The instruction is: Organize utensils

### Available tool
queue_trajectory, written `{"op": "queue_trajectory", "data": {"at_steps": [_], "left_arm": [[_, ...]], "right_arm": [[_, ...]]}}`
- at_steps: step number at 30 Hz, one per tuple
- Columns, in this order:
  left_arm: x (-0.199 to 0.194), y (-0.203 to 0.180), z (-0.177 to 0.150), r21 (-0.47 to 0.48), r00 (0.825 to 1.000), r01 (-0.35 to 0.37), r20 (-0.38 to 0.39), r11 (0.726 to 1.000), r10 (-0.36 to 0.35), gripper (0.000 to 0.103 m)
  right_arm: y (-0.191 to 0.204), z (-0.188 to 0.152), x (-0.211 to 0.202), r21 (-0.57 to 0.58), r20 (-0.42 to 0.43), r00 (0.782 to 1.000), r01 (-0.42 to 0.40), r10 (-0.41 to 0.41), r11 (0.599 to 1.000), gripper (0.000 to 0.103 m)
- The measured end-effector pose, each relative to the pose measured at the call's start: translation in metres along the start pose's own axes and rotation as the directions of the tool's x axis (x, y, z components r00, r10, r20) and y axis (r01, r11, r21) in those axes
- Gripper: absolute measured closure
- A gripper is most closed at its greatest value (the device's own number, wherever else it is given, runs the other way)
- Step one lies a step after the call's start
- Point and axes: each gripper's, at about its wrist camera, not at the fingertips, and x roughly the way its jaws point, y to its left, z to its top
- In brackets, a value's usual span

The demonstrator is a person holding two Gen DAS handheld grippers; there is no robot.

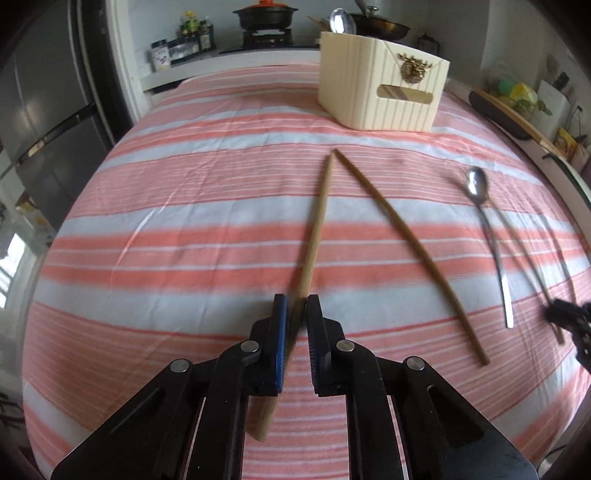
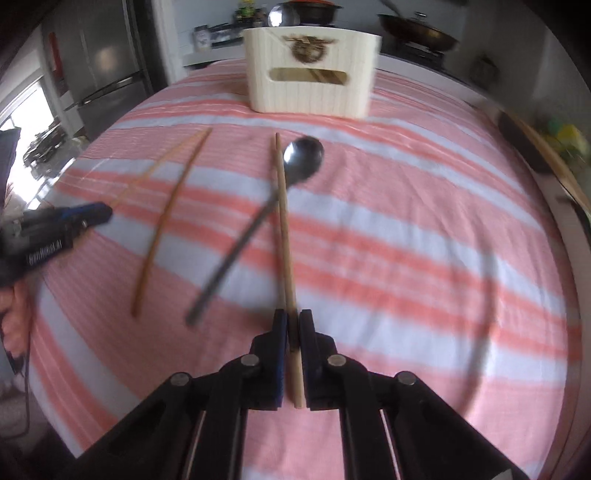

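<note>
My left gripper (image 1: 296, 301) is shut on a wooden chopstick (image 1: 317, 229) that points toward the cream utensil box (image 1: 380, 88). A second wooden chopstick (image 1: 410, 254) lies on the striped cloth to its right, and a metal spoon (image 1: 487, 221) lies further right. My right gripper (image 2: 292, 315) is shut on another wooden chopstick (image 2: 282, 206), which crosses over the metal spoon (image 2: 295, 162). The cream box (image 2: 310, 77) stands at the far end and holds a large spoon (image 2: 282, 16). The left gripper (image 2: 79, 218) shows at the left of the right wrist view.
The table is covered by a pink and white striped cloth (image 1: 184, 221). A loose chopstick (image 2: 166, 218) lies left of the spoon. A stove with pots (image 1: 266, 18) and a fridge (image 1: 48, 110) stand behind. A cutting board (image 1: 517, 118) sits at the right.
</note>
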Motion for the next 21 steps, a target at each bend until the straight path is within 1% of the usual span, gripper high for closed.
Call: {"op": "queue_trajectory", "data": {"at_steps": [2, 3, 4, 5, 6, 7, 9, 10, 11, 13, 15, 18, 20, 21], "left_arm": [[-0.004, 0.007, -0.005, -0.026, 1.000, -0.005, 0.002, 1.000, 0.005, 0.089], [-0.006, 0.009, -0.007, -0.038, 1.000, -0.002, 0.002, 0.999, 0.002, 0.087], [-0.008, 0.011, -0.008, -0.048, 1.000, 0.007, 0.002, 0.999, -0.006, 0.076], [-0.009, 0.012, -0.010, -0.052, 1.000, 0.019, 0.003, 0.998, -0.019, 0.069], [-0.010, 0.013, -0.011, -0.052, 1.000, 0.029, 0.002, 0.998, -0.029, 0.053], [-0.010, 0.012, -0.012, -0.046, 0.999, 0.032, 0.002, 0.998, -0.032, 0.042], [-0.011, 0.008, -0.014, -0.010, 1.000, 0.027, 0.000, 1.000, -0.027, 0.039], [-0.010, 0.007, -0.015, 0.006, 1.000, 0.021, -0.005, 1.000, -0.021, 0.038], [-0.009, 0.006, -0.015, 0.015, 1.000, 0.018, -0.007, 1.000, -0.018, 0.037], [-0.008, 0.005, -0.015, 0.032, 1.000, 0.013, -0.013, 0.999, -0.013, 0.030], [-0.008, 0.005, -0.014, 0.044, 1.000, 0.014, -0.020, 0.999, -0.013, 0.030], [-0.005, 0.004, -0.012, 0.071, 0.999, 0.010, -0.032, 0.997, -0.008, 0.026], [-0.002, 0.003, -0.010, 0.091, 0.999, 0.008, -0.040, 0.996, -0.004, 0.023], [0.000, 0.004, -0.009, 0.100, 0.999, 0.013, -0.045, 0.995, -0.008, 0.020]], "right_arm": [[-0.008, -0.026, -0.016, 0.052, -0.007, 0.997, 0.081, -0.081, 0.995, 0.096], [-0.012, -0.033, -0.021, 0.072, -0.010, 0.994, 0.107, -0.106, 0.992, 0.096], [-0.016, -0.043, -0.028, 0.098, -0.013, 0.991, 0.132, -0.132, 0.986, 0.096], [-0.019, -0.050, -0.033, 0.125, -0.014, 0.989, 0.150, -0.149, 0.981, 0.095], [-0.021, -0.054, -0.036, 0.144, -0.013, 0.987, 0.157, -0.157, 0.977, 0.095], [-0.025, -0.059, -0.039, 0.166, -0.010, 0.987, 0.159, -0.160, 0.973, 0.092], [-0.032, -0.061, -0.041, 0.193, 0.003, 0.989, 0.141, -0.145, 0.971, 0.067], [-0.036, -0.062, -0.043, 0.209, 0.024, 0.990, 0.132, -0.140, 0.969, 0.063], [-0.039, -0.061, -0.045, 0.219, 0.036, 0.989, 0.132, -0.143, 0.967, 0.063], [-0.044, -0.054, -0.045, 0.219, 0.042, 0.990, 0.121, -0.133, 0.968, 0.063], [-0.045, -0.048, -0.044, 0.220, 0.052, 0.992, 0.101, -0.115, 0.970, 0.063], [-0.041, -0.035, -0.036, 0.196, 0.055, 0.994, 0.083, -0.095, 0.977, 0.062], [-0.037, -0.027, -0.030, 0.170, 0.046, 0.995, 0.076, -0.086, 0.982, 0.058], [-0.036, -0.023, -0.025, 0.159, 0.037, 0.996, 0.080, -0.086, 0.984, 0.058]]}}
